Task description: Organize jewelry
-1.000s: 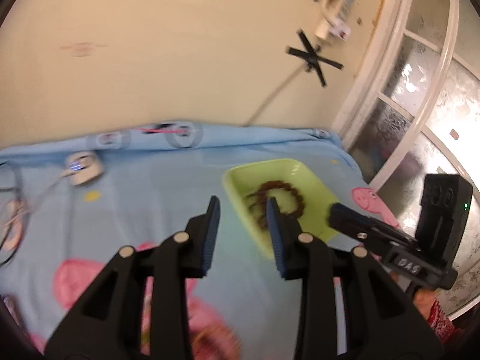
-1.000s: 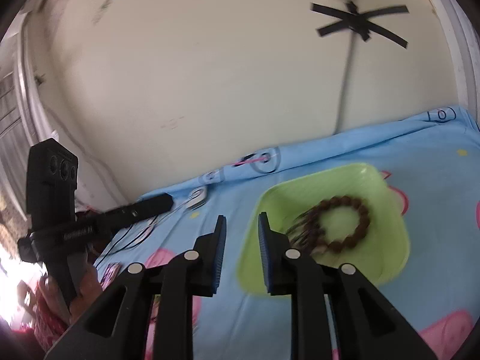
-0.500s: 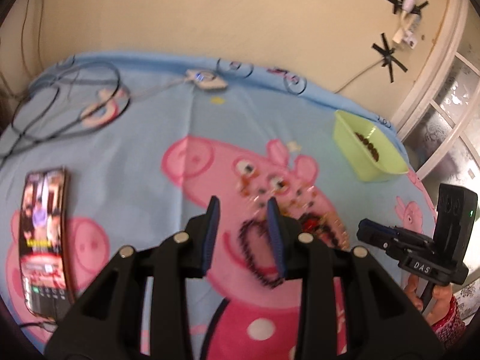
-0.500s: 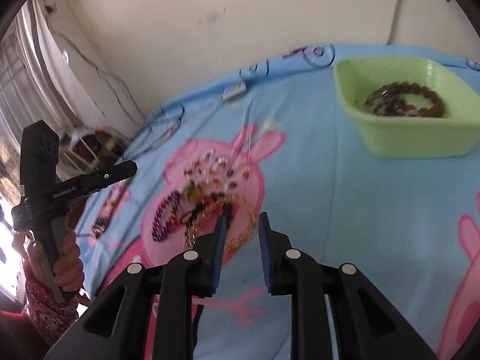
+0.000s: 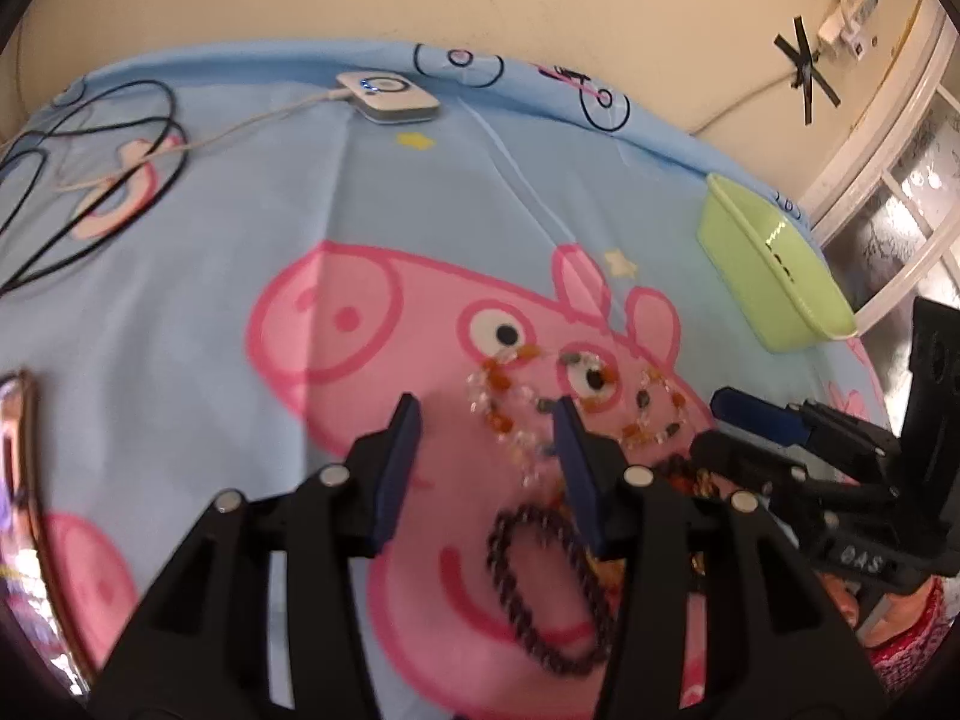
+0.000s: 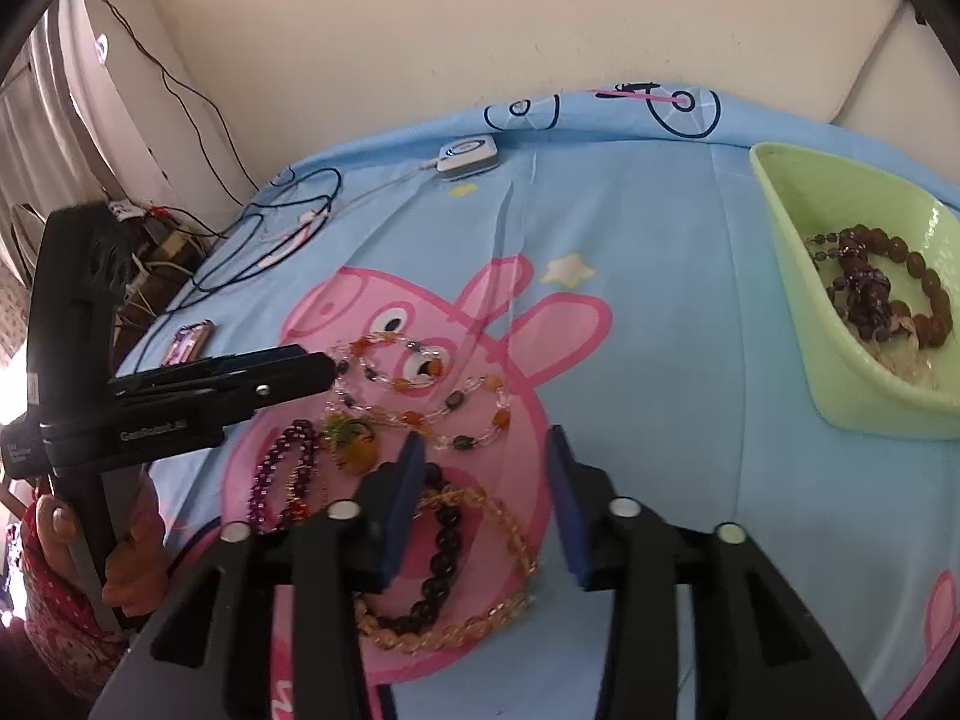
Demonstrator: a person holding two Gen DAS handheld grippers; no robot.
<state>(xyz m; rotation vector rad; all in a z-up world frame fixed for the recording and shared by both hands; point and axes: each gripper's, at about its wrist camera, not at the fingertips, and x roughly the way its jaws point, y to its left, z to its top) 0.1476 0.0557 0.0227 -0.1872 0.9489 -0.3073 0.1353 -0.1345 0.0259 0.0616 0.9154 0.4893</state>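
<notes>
Several bead bracelets lie on the pig-print blue sheet. A dark purple bracelet (image 5: 540, 588) lies just below my open left gripper (image 5: 486, 420); a clear-and-orange bead strand (image 5: 516, 414) lies at its tips. My open, empty right gripper (image 6: 480, 450) hovers over an amber bead bracelet (image 6: 480, 618) and a dark bead bracelet (image 6: 441, 564). A purple bracelet (image 6: 282, 474) and an orange pendant (image 6: 354, 444) lie to the left. The green tray (image 6: 798, 312) at right holds brown bracelets (image 6: 900, 294); it also shows in the left wrist view (image 5: 768, 282).
A white charger puck (image 5: 387, 99) with its cable sits near the far edge. Black cables (image 5: 90, 180) loop at far left. A phone (image 6: 192, 342) lies on the sheet at left. The wall runs behind the bed.
Both grippers moved away from the green tray down to the jewelry pile, and both have opened wider in the last half second.
</notes>
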